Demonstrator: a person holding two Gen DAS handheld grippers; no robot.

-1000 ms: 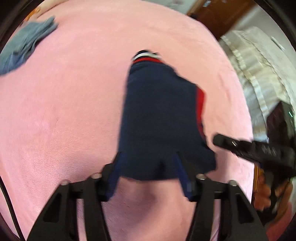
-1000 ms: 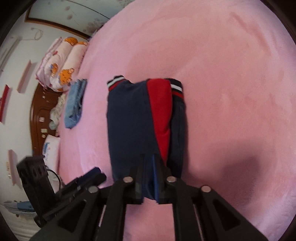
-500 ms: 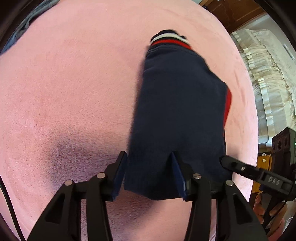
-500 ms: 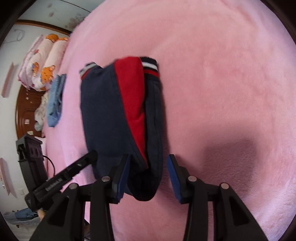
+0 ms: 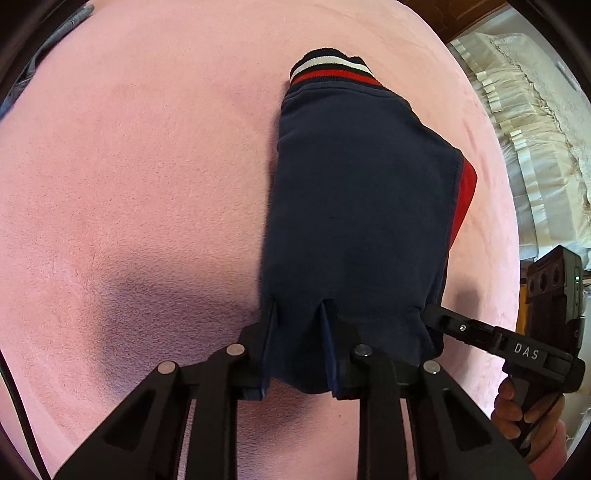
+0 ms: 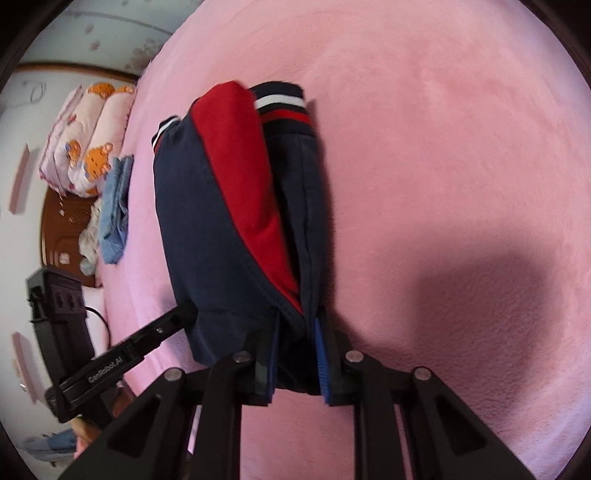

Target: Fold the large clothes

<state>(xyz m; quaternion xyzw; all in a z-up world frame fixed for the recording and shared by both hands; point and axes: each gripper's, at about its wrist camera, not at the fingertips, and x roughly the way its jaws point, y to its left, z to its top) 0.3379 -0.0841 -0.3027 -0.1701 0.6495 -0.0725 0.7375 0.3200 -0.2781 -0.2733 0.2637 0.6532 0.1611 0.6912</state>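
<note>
Both cams ride right behind their own fingers, looking down and forward across the pink bed [image 5: 147, 166], super close. The left wrist view faces along the folded navy jacket [image 5: 354, 206] toward a cream curtain at its right edge. The right wrist view faces the same jacket [image 6: 221, 221] from its other side (pillows far left). Each view catches the other gripper.

1. Pink fleecy blanket [image 6: 461, 155] covers pretty much the whole bed.
2. Rolled pink quilt [image 6: 86, 136] with orange bears sits at the far end, against a brown wooden headboard [image 6: 61, 229].
3. Blue cloth [image 6: 116, 210] lies bunched at the blanket's edge, near the quilt.
4. Cream ruffled curtain [image 5: 532, 140] hangs off to the side.
5. Wall [image 6: 92, 33] is pale with small pink flowers.
</note>
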